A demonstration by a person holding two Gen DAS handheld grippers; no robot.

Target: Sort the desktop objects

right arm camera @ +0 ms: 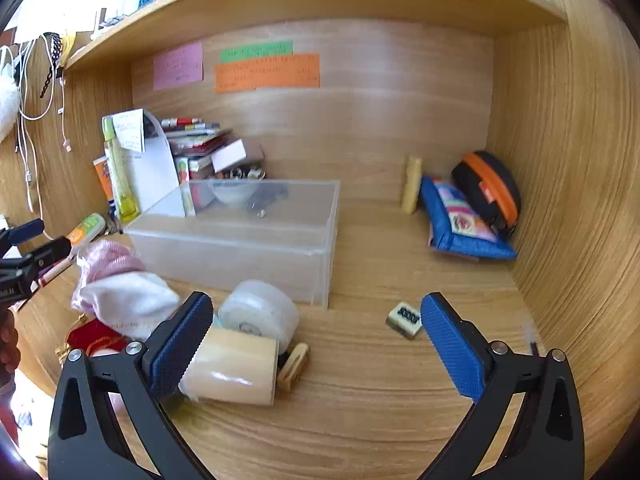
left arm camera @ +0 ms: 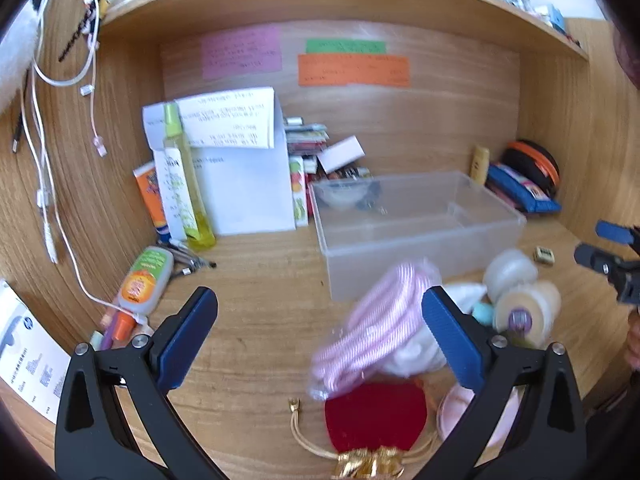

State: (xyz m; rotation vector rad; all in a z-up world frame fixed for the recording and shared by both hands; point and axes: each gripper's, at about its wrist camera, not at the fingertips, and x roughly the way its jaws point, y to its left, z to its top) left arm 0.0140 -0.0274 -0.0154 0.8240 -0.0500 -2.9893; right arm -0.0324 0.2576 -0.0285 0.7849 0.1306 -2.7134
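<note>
We are holding the left hand-held gripper (left arm camera: 320, 332) and right hand-held gripper (right arm camera: 316, 334) fully released, grasping nothing, above the counter (right arm camera: 360, 400) before the clear plastic bin (right arm camera: 240, 248).

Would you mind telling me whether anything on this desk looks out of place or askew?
Yes. The clear plastic bin looks nearly empty, while a loose heap lies on the desk in front of it: a pink striped cloth, a red pouch and two tape rolls on their sides. An orange-capped tube lies toppled at the left.
</note>
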